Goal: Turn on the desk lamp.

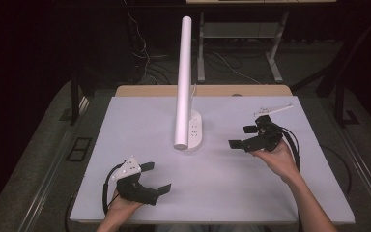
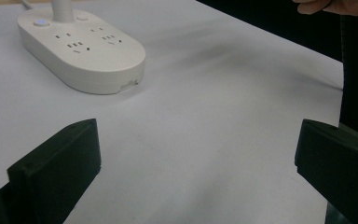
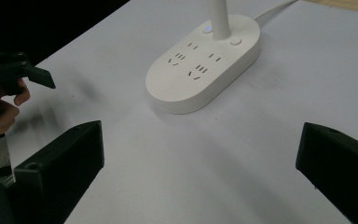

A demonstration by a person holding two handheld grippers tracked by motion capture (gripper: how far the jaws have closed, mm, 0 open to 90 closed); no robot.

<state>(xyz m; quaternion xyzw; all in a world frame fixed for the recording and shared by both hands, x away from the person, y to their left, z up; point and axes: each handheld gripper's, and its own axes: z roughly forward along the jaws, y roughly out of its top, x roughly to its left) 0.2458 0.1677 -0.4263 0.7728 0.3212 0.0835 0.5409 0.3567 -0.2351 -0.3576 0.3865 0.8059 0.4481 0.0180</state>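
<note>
Flanking the lamp base [image 1: 195, 130], both grippers gape, holding nothing.

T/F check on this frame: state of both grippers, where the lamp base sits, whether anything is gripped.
1. The left gripper is shut on the lamp base. False: its jaws stand wide apart over bare table, with nothing between them.
2. The right gripper is open. True.
3. The white lamp base has sockets on its top face. True.
4. The lamp base lies on its side. False: it sits flat on the table, with the white lamp post rising from it.
5. Both grippers touch the lamp base. False: each is apart from it, one on either side.
</note>
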